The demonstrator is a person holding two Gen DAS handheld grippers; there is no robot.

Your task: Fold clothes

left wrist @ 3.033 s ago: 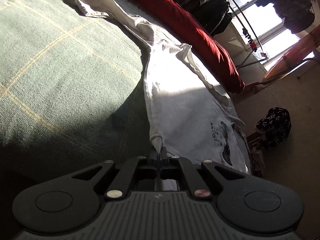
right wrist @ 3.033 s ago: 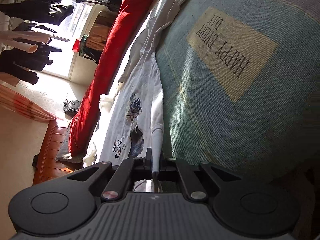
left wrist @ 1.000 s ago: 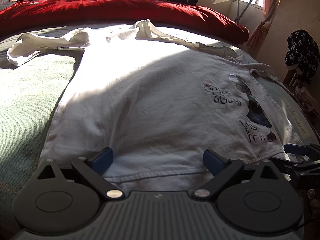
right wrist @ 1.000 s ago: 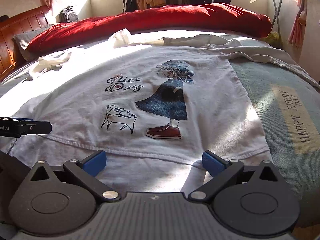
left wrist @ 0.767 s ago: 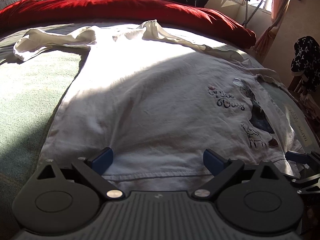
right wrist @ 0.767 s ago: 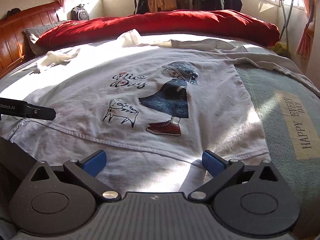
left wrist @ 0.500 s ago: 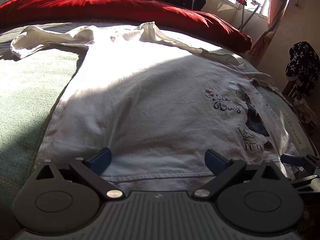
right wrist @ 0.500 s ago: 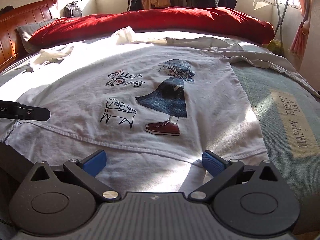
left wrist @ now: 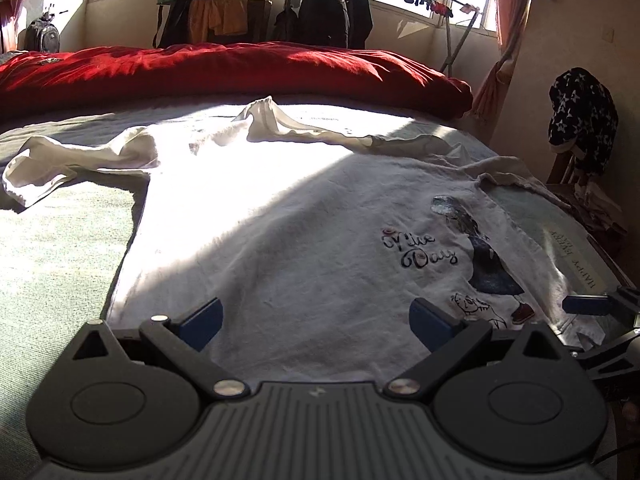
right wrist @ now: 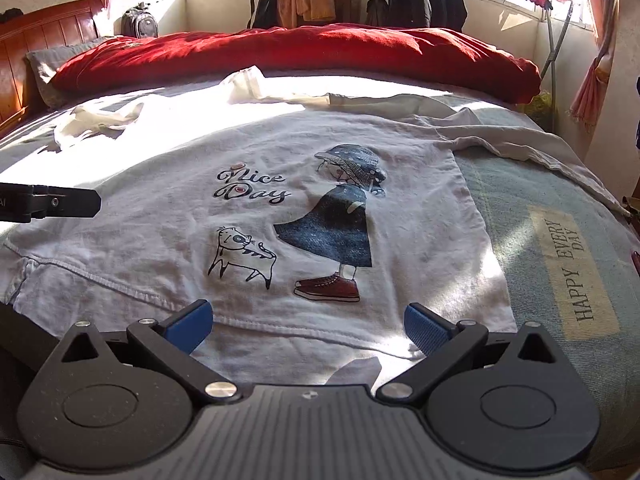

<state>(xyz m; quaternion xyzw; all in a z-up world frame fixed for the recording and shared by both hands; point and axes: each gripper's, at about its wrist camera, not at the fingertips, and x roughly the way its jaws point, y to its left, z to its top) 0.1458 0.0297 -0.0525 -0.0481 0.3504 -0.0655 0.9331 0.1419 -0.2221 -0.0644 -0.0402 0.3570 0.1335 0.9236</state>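
1. Your left gripper [left wrist: 316, 318] hangs wide apart, holding nothing, over the shirt's hem.
2. The white shirt [right wrist: 280, 216] lies spread flat on the bed [right wrist: 560, 240], print up, sleeves toward twelve o'clock.
3. Your right gripper [right wrist: 308, 322] gapes wide too, empty, above the hem.

The white shirt [right wrist: 280, 208] spread on the bed carries the script words "Nice Day" [right wrist: 250, 189] printed on its front. A beige patch [right wrist: 572, 272] on the green blanket [right wrist: 520, 216] beside the shirt reads "HAPPY EVERY DAY" in dark capital letters.
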